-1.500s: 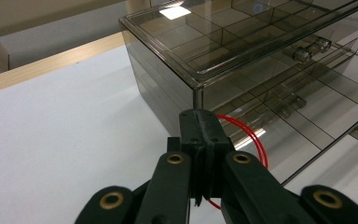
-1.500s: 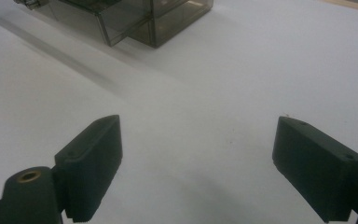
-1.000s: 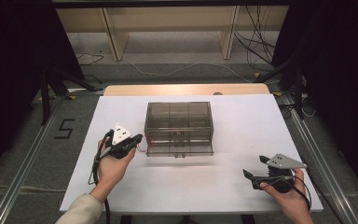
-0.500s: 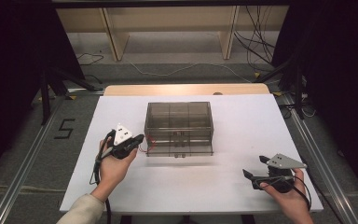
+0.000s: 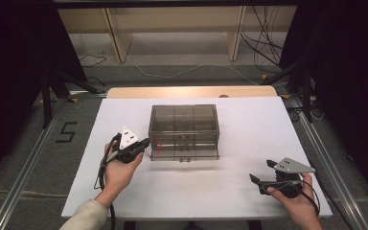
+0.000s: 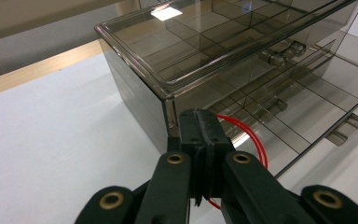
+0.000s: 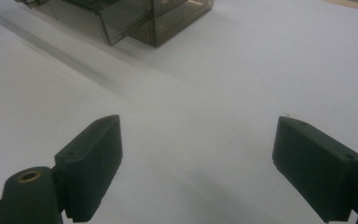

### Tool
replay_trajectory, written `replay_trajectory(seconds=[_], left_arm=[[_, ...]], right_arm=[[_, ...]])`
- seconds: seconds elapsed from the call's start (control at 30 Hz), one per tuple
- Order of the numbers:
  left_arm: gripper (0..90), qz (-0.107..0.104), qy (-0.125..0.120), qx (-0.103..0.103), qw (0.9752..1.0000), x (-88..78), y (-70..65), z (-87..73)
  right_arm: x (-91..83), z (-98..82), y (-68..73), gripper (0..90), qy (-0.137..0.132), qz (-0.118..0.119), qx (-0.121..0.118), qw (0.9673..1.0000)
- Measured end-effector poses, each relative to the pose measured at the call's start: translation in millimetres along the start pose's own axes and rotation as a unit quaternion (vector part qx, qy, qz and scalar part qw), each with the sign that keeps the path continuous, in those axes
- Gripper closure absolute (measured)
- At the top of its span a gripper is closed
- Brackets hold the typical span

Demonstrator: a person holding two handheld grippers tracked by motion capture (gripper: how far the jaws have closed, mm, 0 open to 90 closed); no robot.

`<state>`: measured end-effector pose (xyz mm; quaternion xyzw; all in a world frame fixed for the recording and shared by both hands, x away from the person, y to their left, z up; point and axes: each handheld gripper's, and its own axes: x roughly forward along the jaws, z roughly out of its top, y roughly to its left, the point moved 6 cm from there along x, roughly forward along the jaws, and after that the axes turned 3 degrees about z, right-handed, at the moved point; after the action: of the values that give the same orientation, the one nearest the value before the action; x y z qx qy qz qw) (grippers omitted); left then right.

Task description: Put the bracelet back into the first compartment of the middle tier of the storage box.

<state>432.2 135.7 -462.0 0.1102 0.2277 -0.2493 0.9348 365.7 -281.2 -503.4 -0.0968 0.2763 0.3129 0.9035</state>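
A smoky see-through drawer box (image 5: pixel 184 124) stands in the middle of the white table (image 5: pixel 211 196). In the left gripper view the box (image 6: pixel 205 42) is close up, with clear handles on its drawer fronts. My left gripper (image 5: pixel 146 143) sits at the box's front left corner. Its jaws (image 6: pixel 200 126) are pressed together, pinching a thin red wire loop (image 6: pixel 256 144) that curls out beside the box. From above, the red wire (image 5: pixel 156 148) is a small arc at that corner. My right gripper (image 5: pixel 261 170) rests near the table's front right, open (image 7: pixel 196 140), nothing between its jaws, with the box (image 7: pixel 135 18) farther off.
A pale wooden strip (image 5: pixel 187 91) runs along the table's far edge. Wooden frame legs (image 5: pixel 117 38) and loose cables (image 5: pixel 263 43) lie on the floor behind. A taped "5" (image 5: pixel 67 132) marks the floor at left. Metal rails (image 5: pixel 33 167) flank the table.
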Motion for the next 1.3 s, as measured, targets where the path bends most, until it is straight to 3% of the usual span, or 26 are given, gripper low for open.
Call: replay_trajectory(seconds=[1.3], left_arm=[[89.7,-0.012,0.003,0.02,0.9997,10.2,-14.8,5.2]], right_arm=[[0.4,-0.1,-0.2,16.7,0.001,0.001,-0.005,1.0]])
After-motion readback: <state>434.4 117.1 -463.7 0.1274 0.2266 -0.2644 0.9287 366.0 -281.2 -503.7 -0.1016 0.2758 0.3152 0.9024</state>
